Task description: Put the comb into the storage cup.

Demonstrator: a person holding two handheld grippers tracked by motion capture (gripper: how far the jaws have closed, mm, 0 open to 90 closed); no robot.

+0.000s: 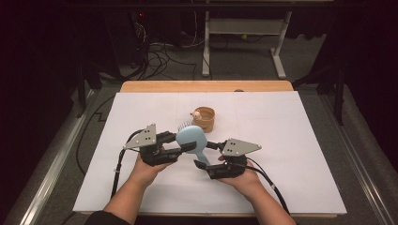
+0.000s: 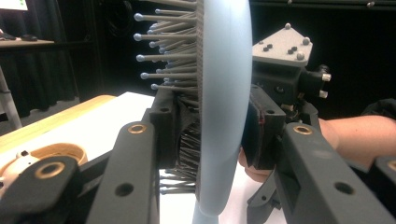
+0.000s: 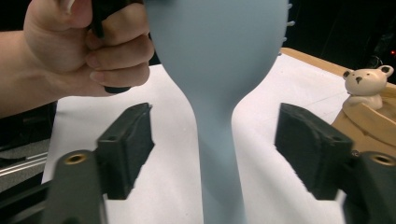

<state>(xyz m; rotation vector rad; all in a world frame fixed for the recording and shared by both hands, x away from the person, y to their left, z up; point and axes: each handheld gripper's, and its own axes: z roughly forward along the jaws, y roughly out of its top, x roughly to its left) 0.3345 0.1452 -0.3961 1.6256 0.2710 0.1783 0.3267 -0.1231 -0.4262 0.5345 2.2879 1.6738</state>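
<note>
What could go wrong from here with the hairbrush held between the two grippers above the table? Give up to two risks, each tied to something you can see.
1. The left gripper alone clamps the hairbrush across its head and bristles; the right gripper stands open around the handle, so the brush might pivot or slip.
2. The wooden cup with its bear figure sits close behind; a swing could knock it.

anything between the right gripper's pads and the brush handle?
Nothing. In the right gripper view the hairbrush handle stands between the right gripper pads with bare white table showing through both gaps. The left gripper clamps the head.
</note>
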